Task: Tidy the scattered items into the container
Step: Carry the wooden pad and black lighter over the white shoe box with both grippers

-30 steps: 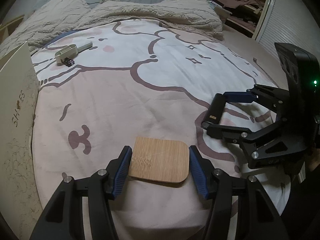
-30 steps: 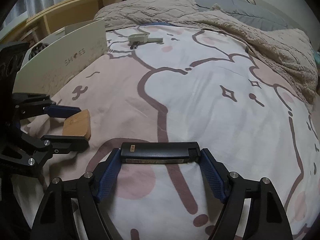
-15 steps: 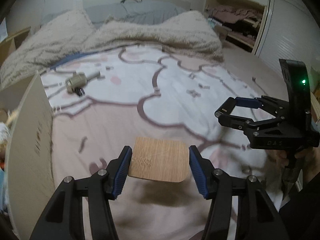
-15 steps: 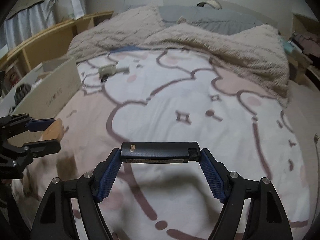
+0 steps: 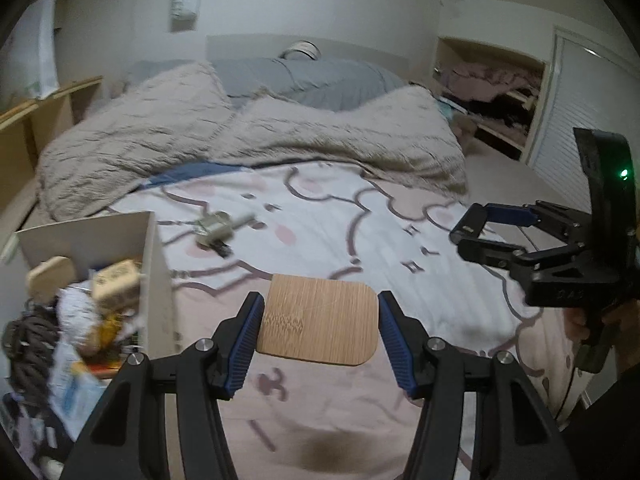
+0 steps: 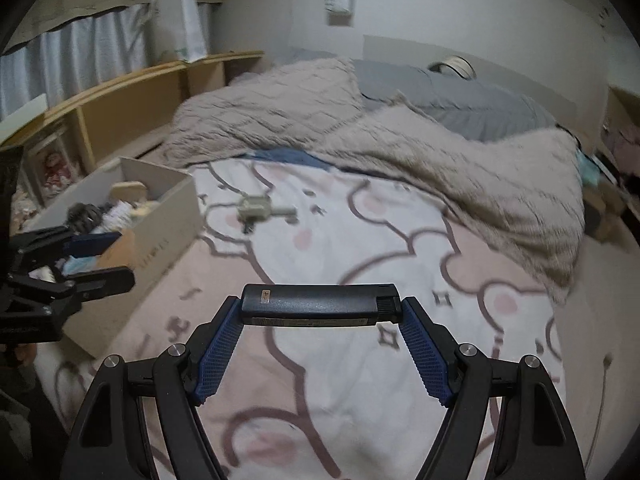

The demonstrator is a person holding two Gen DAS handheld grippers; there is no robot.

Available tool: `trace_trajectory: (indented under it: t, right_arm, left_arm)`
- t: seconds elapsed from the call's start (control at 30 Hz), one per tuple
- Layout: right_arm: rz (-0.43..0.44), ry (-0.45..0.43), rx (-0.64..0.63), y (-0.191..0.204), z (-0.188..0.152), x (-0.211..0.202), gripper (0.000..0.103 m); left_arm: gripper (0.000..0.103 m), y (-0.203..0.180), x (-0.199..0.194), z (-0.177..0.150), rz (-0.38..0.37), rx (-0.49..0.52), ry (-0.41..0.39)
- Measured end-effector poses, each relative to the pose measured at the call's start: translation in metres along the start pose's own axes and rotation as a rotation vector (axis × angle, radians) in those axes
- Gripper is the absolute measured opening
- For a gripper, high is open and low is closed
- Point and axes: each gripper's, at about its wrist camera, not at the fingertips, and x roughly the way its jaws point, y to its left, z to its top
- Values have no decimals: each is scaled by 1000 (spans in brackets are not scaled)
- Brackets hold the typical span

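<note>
Fingers of my left gripper (image 5: 319,322) squeeze a bamboo board (image 5: 318,325); my right gripper (image 6: 320,312) squeezes a black bar (image 6: 320,304) above the bed (image 6: 360,264).

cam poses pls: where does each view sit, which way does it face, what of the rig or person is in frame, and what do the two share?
Left wrist: on the left gripper, facing up the bed; it grips a bamboo board; right gripper and a hand at right.
Right wrist: on the right gripper, same heading; it grips a black bar; left gripper at left.
Shared: box, blanket, small beige item.
</note>
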Motion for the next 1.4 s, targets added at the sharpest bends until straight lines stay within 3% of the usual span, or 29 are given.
trace_trajectory:
  t: [0.53,0.9,1.1,1.4]
  right_arm:
    - [111,-44,-153,98,97,-24,80]
    - [191,34,-199,165,130,2,80]
    - [219,91,-175,194,145,29,80]
    - [229,184,-93,223,153,81,80]
  left_arm:
    - [57,116,-70,-8,235,-134,-56]
    - [58,173,-116,-22,361,-183,-69]
    - [57,203,-121,-41,390,-251,-39]
    - [58,228,-97,-74,393,-300,72]
